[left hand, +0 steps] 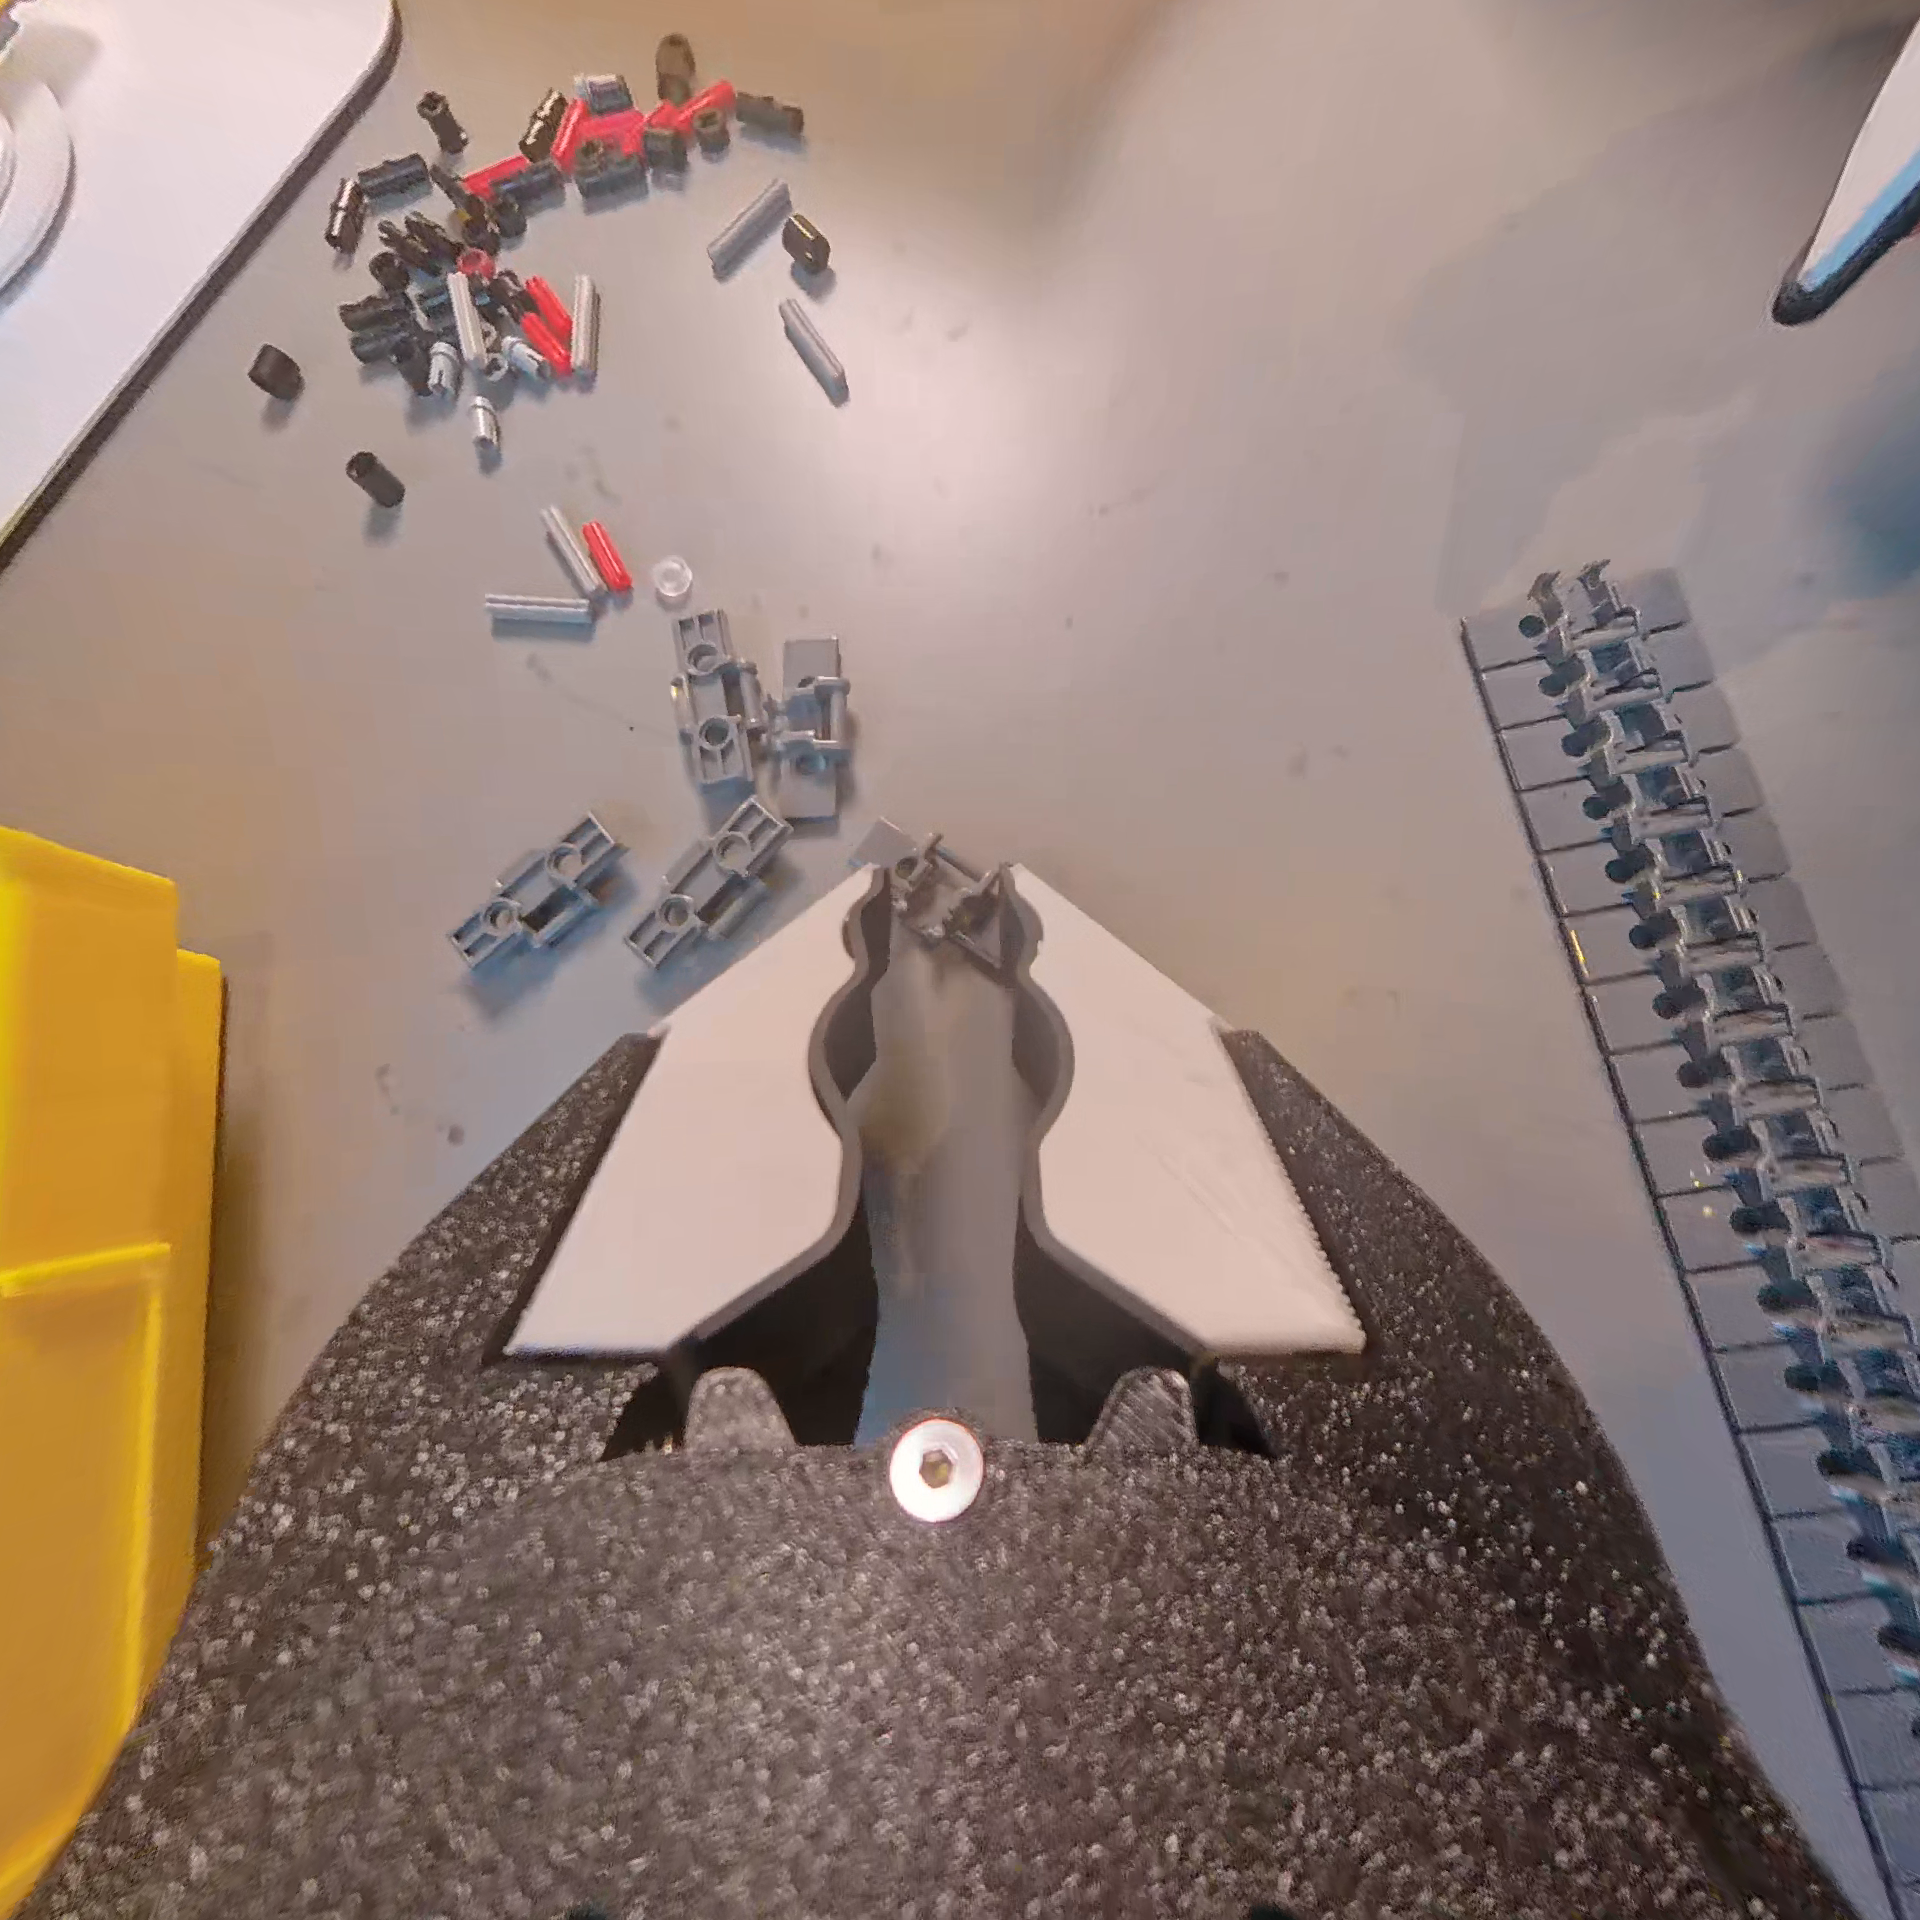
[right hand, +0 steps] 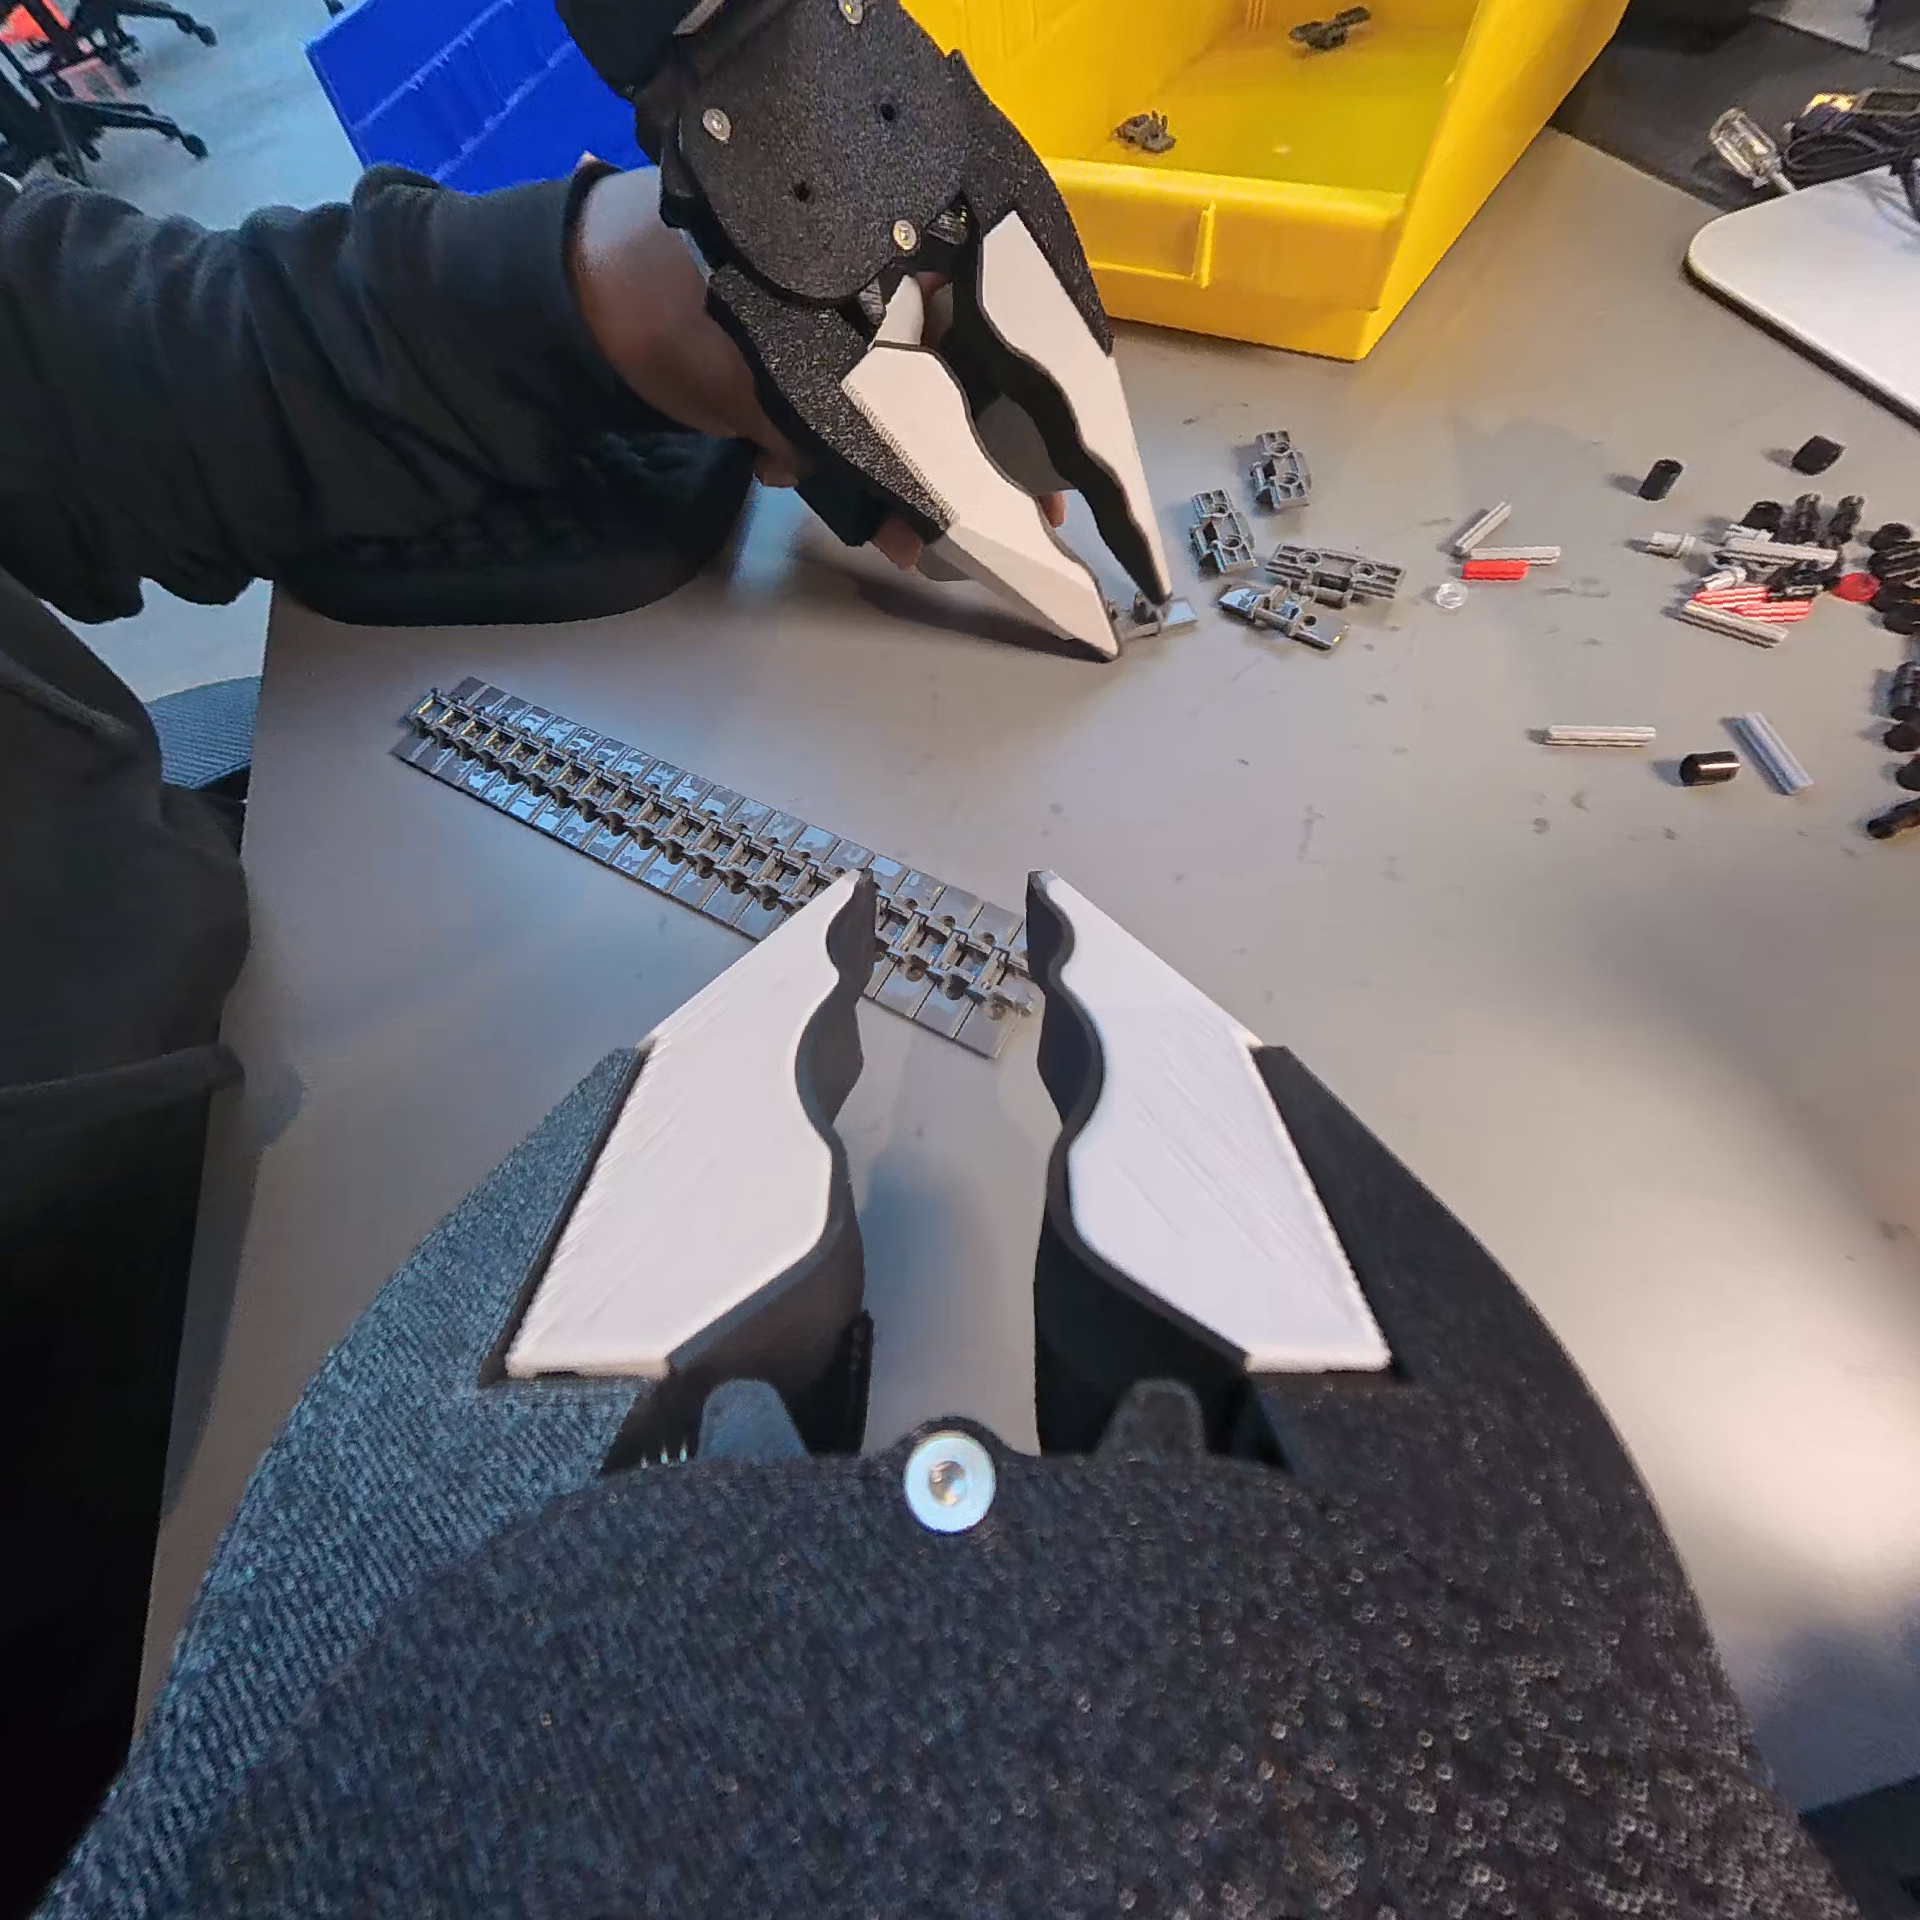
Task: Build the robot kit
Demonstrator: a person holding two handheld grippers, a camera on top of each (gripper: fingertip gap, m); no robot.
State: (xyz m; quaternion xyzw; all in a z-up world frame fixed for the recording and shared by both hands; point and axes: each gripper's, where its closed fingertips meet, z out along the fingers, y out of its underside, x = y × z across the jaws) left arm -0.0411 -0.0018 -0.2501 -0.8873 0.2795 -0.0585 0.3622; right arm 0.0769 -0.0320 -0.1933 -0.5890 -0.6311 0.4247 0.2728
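Observation:
My left gripper (left hand: 940, 883) is shut on a small grey track link (left hand: 930, 883) at its tips, low on the grey table. It also shows in the right wrist view (right hand: 1132, 623), tips down on the link (right hand: 1153, 618), held by a gloved hand. Several loose grey links (left hand: 717, 707) lie just beyond it. A long assembled grey track strip (left hand: 1704, 1039) lies to the right. My right gripper (right hand: 945, 904) is open and empty, its tips just above the near end of the strip (right hand: 727, 831).
A pile of small black, red and grey pins (left hand: 499, 239) lies at the far left of the table (left hand: 1143, 520). A yellow bin (left hand: 83, 1143) stands at the left edge; it shows in the right wrist view (right hand: 1299, 208) holding a few small parts. A white base plate (left hand: 208, 156) sits at the far corner. The left gripper's tips are roughly 15 cm from the right gripper's.

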